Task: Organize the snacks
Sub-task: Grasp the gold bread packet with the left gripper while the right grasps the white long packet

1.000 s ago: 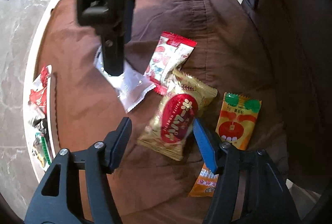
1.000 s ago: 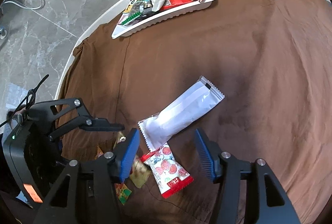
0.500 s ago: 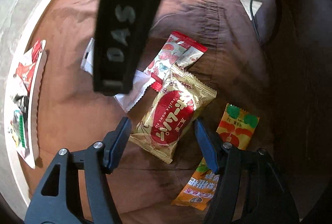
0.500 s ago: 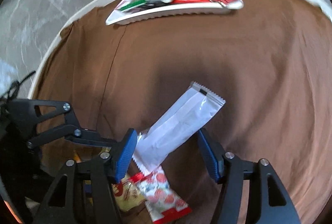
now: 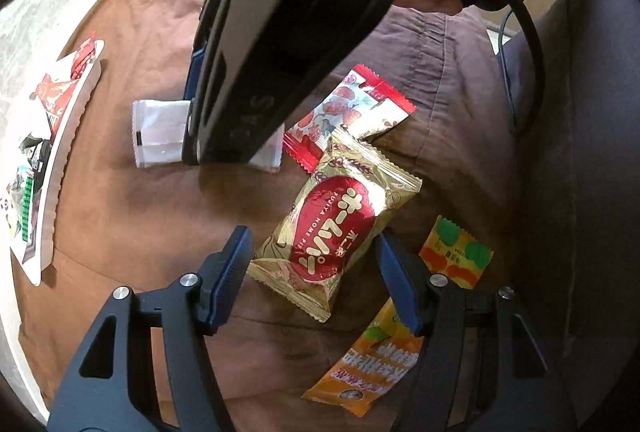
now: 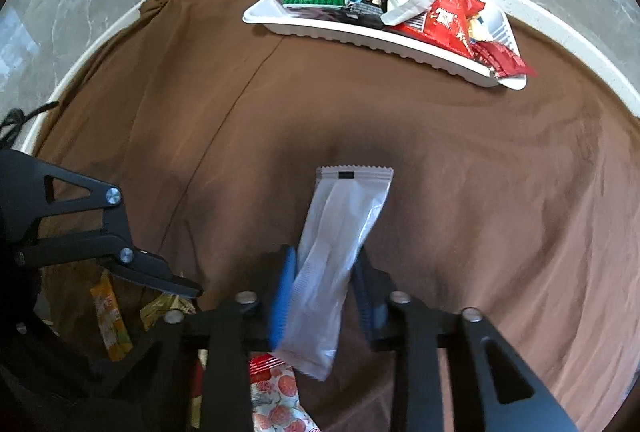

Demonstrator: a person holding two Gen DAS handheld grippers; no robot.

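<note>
My right gripper [image 6: 324,284] is shut on the long white snack packet [image 6: 340,244], which points toward the white tray [image 6: 360,36] of snacks at the far edge. In the left wrist view the right gripper's black body covers the middle of that white packet [image 5: 158,128]. My left gripper [image 5: 312,264] is open, its jaws on either side of the gold and red pie packet [image 5: 332,228] on the brown cloth. A red strawberry-print packet [image 5: 352,112] lies just beyond it. Two orange packets [image 5: 456,256] [image 5: 376,364] lie to the right.
The white tray [image 5: 60,136] sits at the left rim of the round table in the left wrist view. A dark chair [image 5: 580,152] and a black cable are at the right. The brown cloth [image 6: 480,192] covers the table; marble floor shows beyond.
My right gripper has closed on the white packet and turned it to point at the tray. My left gripper has moved closer over the gold packet.
</note>
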